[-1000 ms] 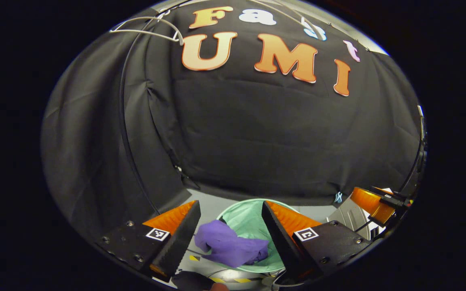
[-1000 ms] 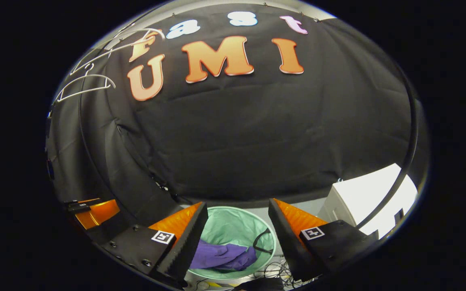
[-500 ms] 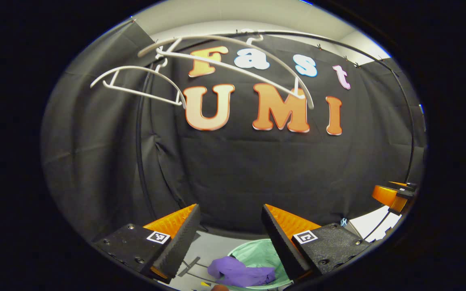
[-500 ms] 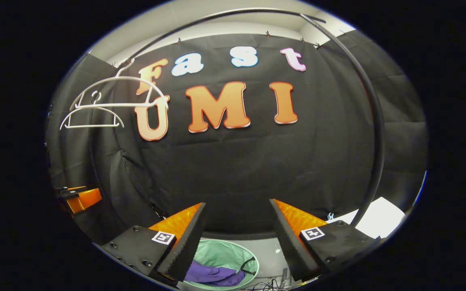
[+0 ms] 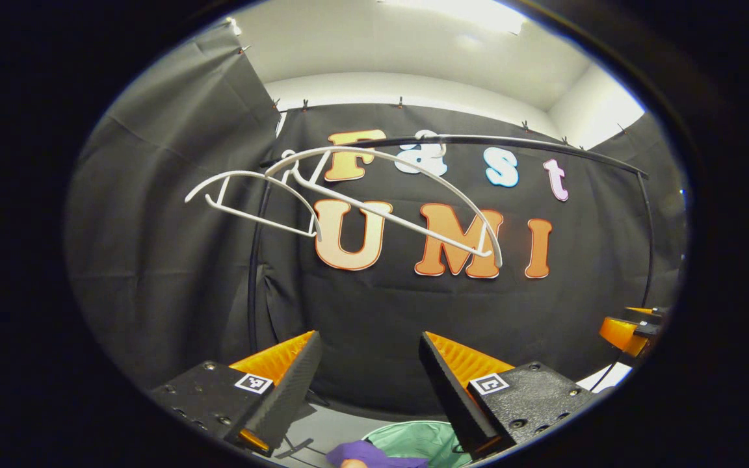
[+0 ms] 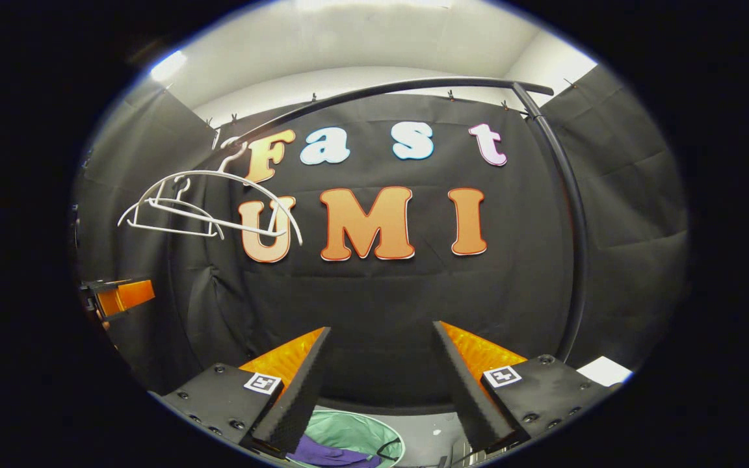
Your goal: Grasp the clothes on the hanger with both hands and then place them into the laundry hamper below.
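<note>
Both my tongs have tilted up since a second ago: the hamper, then filling the space between the fingers, has slid to the bottom edge, and the rail and hangers have come into sight. Left tongs point(image 5: 367, 383): fingers apart, nothing between them. Right tongs point(image 6: 380, 380): fingers apart, likewise holding nothing. Purple garment point(image 6: 332, 454): lying inside the green laundry hamper point(image 6: 355, 434) on the floor below; in the left gripper view a scrap of it point(image 5: 374, 455) shows at the bottom edge beside the hamper's rim point(image 5: 413, 435). Task status, as I judge it: the garment is off the hanger and in the hamper, so the placing looks done and I am drawing back; nothing appears left unless more clothes are to come, and I see none hanging. White hangers point(image 5: 348, 201): two, bare, hooked on the black rail point(image 5: 511, 142) up and to the left; the right gripper view has them point(image 6: 209, 211) on that rail point(image 6: 413, 84) too. Other items: the right tongs' body point(image 5: 628, 328) at the far right of the left gripper view, the left tongs' body point(image 6: 118, 296) at the far left of the right gripper view, well apart. Obstructions: none that I can see between tongs and hamper.
</note>
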Available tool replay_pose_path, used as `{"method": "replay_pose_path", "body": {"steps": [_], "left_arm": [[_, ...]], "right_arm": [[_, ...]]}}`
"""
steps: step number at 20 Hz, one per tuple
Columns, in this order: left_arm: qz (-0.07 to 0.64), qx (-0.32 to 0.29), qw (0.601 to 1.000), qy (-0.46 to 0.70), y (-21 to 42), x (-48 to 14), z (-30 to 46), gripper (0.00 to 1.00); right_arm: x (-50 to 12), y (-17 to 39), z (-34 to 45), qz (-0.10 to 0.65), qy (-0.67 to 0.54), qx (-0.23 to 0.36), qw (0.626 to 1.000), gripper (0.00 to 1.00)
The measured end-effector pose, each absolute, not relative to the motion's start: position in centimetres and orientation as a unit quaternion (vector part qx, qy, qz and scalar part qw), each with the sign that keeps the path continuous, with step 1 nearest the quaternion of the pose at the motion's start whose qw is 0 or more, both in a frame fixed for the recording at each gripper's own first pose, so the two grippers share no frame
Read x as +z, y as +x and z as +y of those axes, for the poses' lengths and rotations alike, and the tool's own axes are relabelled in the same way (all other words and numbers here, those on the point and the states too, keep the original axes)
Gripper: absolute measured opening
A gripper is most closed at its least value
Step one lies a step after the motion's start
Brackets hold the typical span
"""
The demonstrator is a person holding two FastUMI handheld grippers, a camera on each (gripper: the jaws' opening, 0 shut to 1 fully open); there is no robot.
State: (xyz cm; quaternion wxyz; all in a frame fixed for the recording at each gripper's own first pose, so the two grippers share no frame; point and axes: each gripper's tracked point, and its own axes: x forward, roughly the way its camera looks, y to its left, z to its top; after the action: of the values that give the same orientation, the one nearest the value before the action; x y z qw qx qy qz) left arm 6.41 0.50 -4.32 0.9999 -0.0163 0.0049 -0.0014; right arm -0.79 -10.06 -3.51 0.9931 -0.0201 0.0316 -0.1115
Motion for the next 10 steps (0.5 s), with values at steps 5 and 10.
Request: {"method": "replay_pose_path", "body": {"steps": [5,10], "left_arm": [[-0.005,-0.005,1.0,-0.021,5.59,-4.45,-0.26,0.92],[-0.007,-0.002,1.0,-0.024,5.42,-4.43,-0.24,0.92]], "right_arm": [[-3.85,-1.07,-9.58,0.032,-0.025,-0.111,0.993,0.98],[-4.01,-1.35,-9.72,0.031,-0.023,-0.113,0.993,0.89]]}}
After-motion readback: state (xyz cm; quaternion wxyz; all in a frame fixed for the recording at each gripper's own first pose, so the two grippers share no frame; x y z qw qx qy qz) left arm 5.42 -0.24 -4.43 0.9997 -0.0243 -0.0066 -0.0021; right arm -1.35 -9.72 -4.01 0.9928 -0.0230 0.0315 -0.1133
